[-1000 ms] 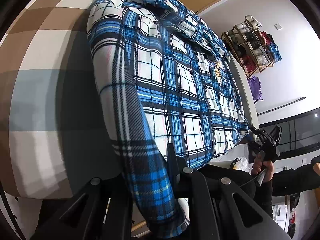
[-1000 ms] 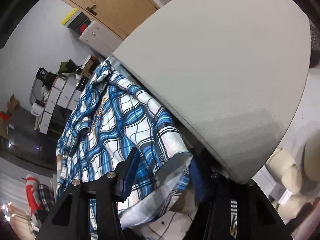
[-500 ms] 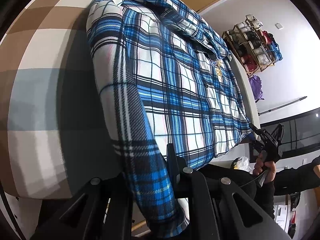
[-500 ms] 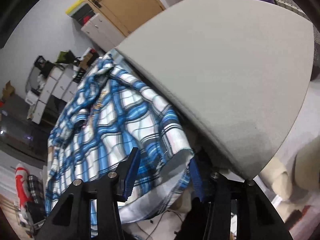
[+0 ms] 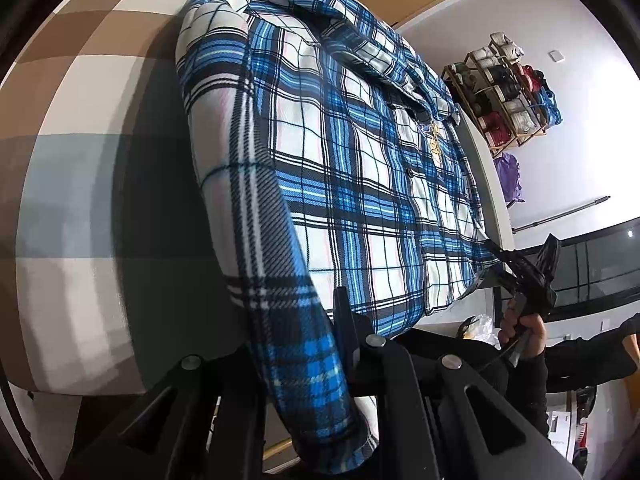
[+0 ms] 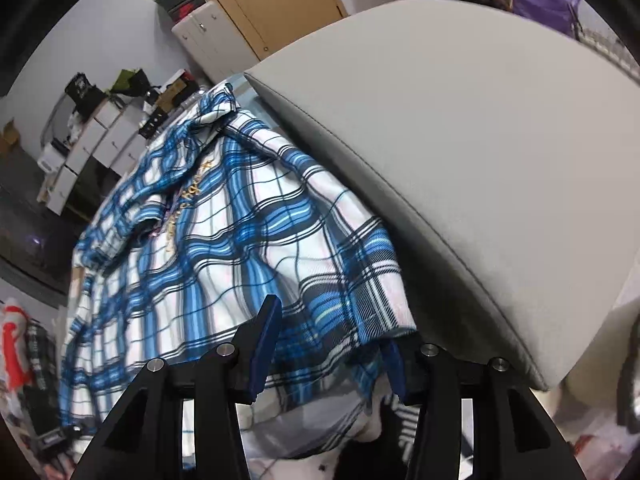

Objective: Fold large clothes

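A blue, white and black plaid shirt lies spread, front up, on a cloth of brown, grey and white squares. My left gripper is shut on the shirt's near edge, which hangs down between its fingers. In the right wrist view the same shirt drapes off the corner of a grey padded top. My right gripper stands open, and the shirt's corner hem hangs loose between its blue pads. From the left wrist, the right gripper shows at the shirt's far corner.
A person's hand in a black sleeve holds the right gripper. A wooden shelf of rolled items and a purple bag stand by the far wall. White cabinets and a wooden door lie beyond the table.
The right gripper has rolled and shifted a little, so more of the shirt and less of the grey top shows in its view. The left gripper and its hold look unchanged.
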`<state>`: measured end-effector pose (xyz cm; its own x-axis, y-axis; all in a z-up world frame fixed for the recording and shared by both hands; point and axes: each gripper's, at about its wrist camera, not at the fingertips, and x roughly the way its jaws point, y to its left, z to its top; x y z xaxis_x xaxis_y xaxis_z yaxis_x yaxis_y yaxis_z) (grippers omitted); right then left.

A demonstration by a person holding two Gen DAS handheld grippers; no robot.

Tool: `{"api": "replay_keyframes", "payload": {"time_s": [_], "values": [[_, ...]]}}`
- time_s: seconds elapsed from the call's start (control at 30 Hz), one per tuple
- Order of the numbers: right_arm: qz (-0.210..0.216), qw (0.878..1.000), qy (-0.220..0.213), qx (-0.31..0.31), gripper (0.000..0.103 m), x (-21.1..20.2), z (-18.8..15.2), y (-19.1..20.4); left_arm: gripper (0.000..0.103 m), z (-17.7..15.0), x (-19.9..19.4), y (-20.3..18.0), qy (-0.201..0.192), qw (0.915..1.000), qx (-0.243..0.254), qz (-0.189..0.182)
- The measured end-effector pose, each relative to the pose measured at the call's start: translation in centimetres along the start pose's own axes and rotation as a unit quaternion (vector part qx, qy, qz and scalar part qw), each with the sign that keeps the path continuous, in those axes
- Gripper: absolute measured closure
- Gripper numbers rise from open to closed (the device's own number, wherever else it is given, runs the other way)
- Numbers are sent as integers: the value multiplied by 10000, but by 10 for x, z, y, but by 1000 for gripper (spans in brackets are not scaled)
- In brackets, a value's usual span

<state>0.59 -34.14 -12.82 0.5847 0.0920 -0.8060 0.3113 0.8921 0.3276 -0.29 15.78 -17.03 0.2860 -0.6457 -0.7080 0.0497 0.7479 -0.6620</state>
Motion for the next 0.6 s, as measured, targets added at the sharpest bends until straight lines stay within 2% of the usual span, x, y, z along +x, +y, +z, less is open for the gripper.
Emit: {"api": "replay_keyframes", "payload": {"time_s": [0.1, 0.13, 0.17, 0.2, 0.27, 0.3, 0.37, 0.5, 0.6], "values": [[67, 9999, -25, -143, 55, 8, 5, 6, 96, 0, 1, -2, 28, 10000, 29, -37], [100, 9997, -12, -213, 60, 11, 6, 9, 96, 0, 0, -3, 1, 10000, 42, -84], [116, 9994, 50, -335, 73, 14, 7, 13, 96, -1, 0, -4, -13, 9999, 74, -136], [118, 9986, 70, -507, 101, 15, 8, 18, 96, -1, 0, -4, -3, 9998, 111, -172], [131, 9977, -167, -643, 102, 8, 8, 20, 96, -2, -1, -3, -47, 9999, 71, -120], [290, 9974, -311, -589, 102, 1, 8, 18, 97, -2, -2, -1, -40, 9999, 25, -117], [428, 9967, -486, -479, 102, -13, 10, 14, 103, -4, -5, 5, 6, 9997, -128, -217], [748, 9959, -391, -323, 102, -29, 17, 7, 103, -7, -13, 14, 160, 9964, -474, -677], [895, 9956, -224, -186, 102, -33, 28, 8, 103, 0, -30, 9, 67, 9942, -592, -898]]}}
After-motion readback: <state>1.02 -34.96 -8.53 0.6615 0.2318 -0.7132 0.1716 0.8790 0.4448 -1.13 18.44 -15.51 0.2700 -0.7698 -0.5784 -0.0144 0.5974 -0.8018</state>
